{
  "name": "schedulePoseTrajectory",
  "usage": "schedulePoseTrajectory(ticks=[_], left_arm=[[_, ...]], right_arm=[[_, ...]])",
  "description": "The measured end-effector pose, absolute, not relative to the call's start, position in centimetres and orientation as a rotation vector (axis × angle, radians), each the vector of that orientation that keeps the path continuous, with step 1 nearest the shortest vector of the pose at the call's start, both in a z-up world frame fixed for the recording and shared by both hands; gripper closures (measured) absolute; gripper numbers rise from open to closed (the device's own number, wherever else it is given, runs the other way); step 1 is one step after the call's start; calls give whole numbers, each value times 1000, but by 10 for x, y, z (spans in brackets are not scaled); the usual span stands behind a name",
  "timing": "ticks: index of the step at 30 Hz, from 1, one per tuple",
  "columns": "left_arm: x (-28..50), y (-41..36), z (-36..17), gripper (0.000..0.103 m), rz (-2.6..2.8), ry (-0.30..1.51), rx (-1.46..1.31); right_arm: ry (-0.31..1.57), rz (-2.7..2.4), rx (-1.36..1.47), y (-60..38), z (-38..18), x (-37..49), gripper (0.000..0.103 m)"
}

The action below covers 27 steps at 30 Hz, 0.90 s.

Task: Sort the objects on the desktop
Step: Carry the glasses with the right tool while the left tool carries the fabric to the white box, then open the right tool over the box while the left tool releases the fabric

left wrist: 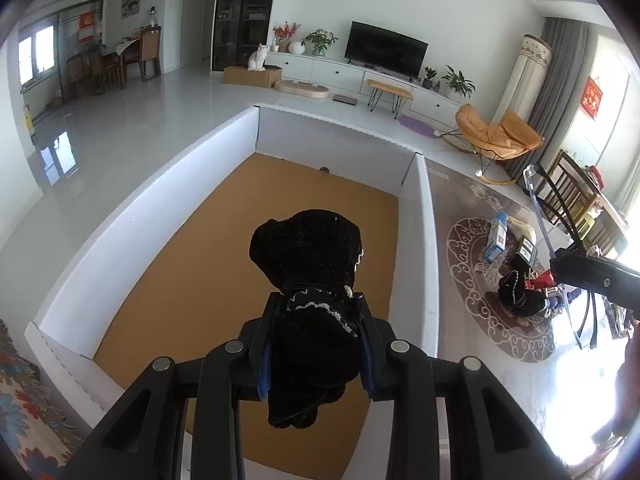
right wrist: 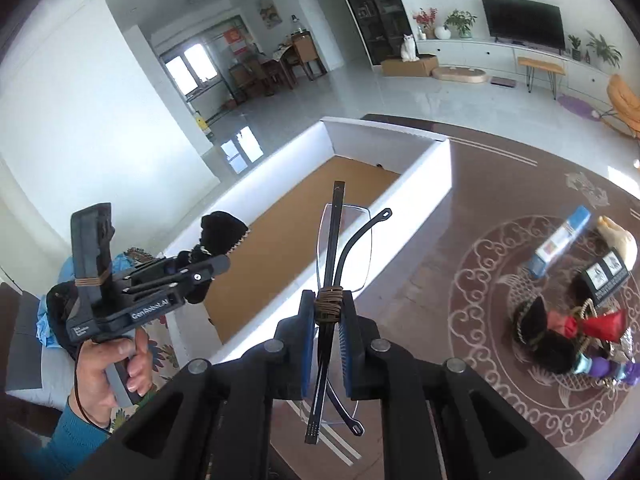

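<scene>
Fingers of the left gripper (left wrist: pixel 318 344) pinch a black velvet pouch (left wrist: pixel 312 280), held above the white box (left wrist: pixel 152 216) with its brown cardboard floor. Beside that box, on the patterned bench (right wrist: pixel 500 208), lie a blue carton (right wrist: pixel 560 240), a black doll (right wrist: pixel 560 340) and other small items. Right gripper (right wrist: pixel 326 344) fingers clamp folded glasses (right wrist: pixel 340 256), held just beside the box's wall.

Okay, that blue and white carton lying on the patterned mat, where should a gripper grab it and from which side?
Grip the blue and white carton across its narrow width near mid-length, coming from above. It lies flat and long on the patterned mat; its near end is crowded by the black box.
</scene>
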<state>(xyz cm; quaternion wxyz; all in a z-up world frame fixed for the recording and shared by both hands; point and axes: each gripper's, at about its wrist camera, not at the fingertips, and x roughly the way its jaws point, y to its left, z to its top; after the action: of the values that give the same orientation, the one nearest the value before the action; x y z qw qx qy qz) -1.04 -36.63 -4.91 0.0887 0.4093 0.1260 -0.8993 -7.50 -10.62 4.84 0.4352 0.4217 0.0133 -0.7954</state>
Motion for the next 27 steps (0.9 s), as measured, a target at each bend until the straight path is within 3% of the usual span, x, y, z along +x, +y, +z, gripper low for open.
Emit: schedulePoseTrajectory(ticks=[7,10,12,14,16,21,23,26,27], left_arm=[[-19,-414,-93,69,-2508,449,1367],[-22,-414,-101,56,-2452,385,1401],[-19,-414,-103,29,-2434,345,1375],[-14,-414,-101,26,-2439,333,1322],[-9,-415,-98,26,-2441,342,1284],[10,-380,-70,26,-2571,329,1140],[18,-348,-52,26,-2674,308,1107],[26,-292,-33,24,-2857,271,1080],[27,-270,-28,18,-2913,261,1082]], right_arm=[[185,-1873,1026,-257,19,-67,91],[210,-1850,1085,-287,-8,-67,88],[235,-1837,1151,-298,-25,-70,74],[234,-1850,1176,-300,-34,-72,41],[187,-1876,1141,-289,-33,-73,29],[94,-1958,991,-225,-7,-72,23],[109,-2053,885,-184,2,-60,10],[151,-2196,777,-114,-5,-45,3],[167,-2244,768,-88,-11,-41,3]])
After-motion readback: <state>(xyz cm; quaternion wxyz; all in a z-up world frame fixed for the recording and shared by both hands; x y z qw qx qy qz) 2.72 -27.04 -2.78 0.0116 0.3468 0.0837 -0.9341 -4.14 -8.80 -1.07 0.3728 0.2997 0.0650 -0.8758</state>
